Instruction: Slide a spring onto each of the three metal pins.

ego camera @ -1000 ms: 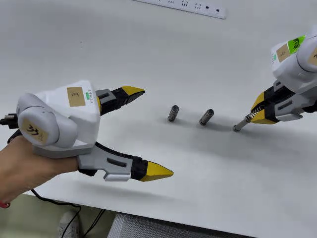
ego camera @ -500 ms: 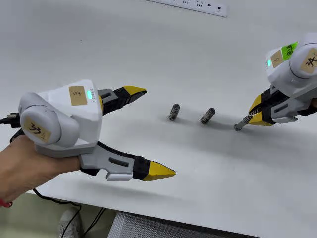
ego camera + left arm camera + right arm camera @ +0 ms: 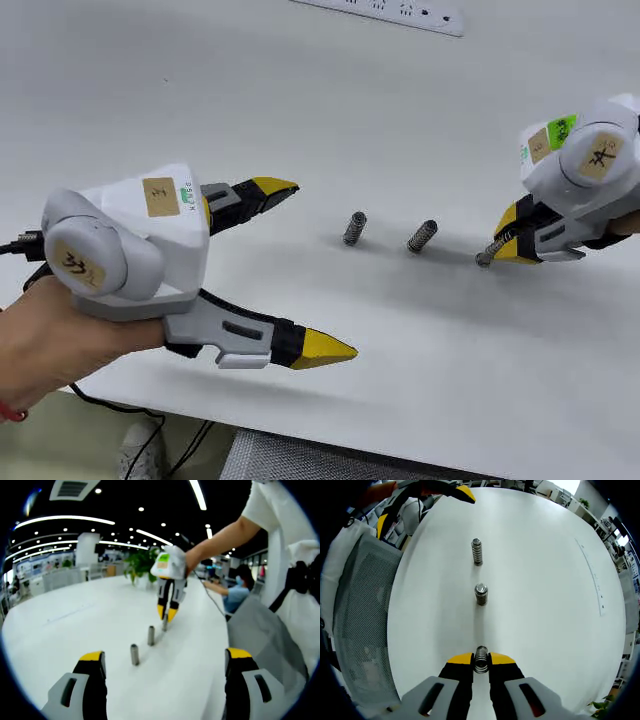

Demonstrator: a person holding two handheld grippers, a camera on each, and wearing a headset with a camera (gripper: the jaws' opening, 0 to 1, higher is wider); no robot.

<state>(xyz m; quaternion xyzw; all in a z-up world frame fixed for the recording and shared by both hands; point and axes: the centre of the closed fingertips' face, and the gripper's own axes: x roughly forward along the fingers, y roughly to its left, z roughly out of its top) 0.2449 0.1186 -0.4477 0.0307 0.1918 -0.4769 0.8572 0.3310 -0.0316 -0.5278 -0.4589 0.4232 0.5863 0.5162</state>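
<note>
Two short coil springs lie apart on the white table [image 3: 400, 120], one [image 3: 353, 228] left of the other [image 3: 421, 236]; they also show as the far spring [image 3: 477, 551] and near spring [image 3: 481, 594]. My right gripper [image 3: 503, 246] is shut on a thin metal pin [image 3: 487, 256] with a spring [image 3: 480, 659] coiled round it; the pin's free end touches the table. The left gripper [image 3: 312, 268] hovers at the near left, open and holding nothing. From the left gripper [image 3: 166, 655] I see both springs [image 3: 134, 654] [image 3: 151, 635] ahead, with the right gripper [image 3: 168, 611] behind them.
A white power strip [image 3: 385, 10] lies along the far edge. The table's front edge runs just below the left gripper, with a grey mesh chair [image 3: 300, 462] and a black cable [image 3: 110, 408] beneath it. A seated person [image 3: 237, 592] shows in the background.
The right gripper has shifted left and tipped steeper over the pin it holds, whose end stays on the table. The left gripper and both loose springs have kept their places.
</note>
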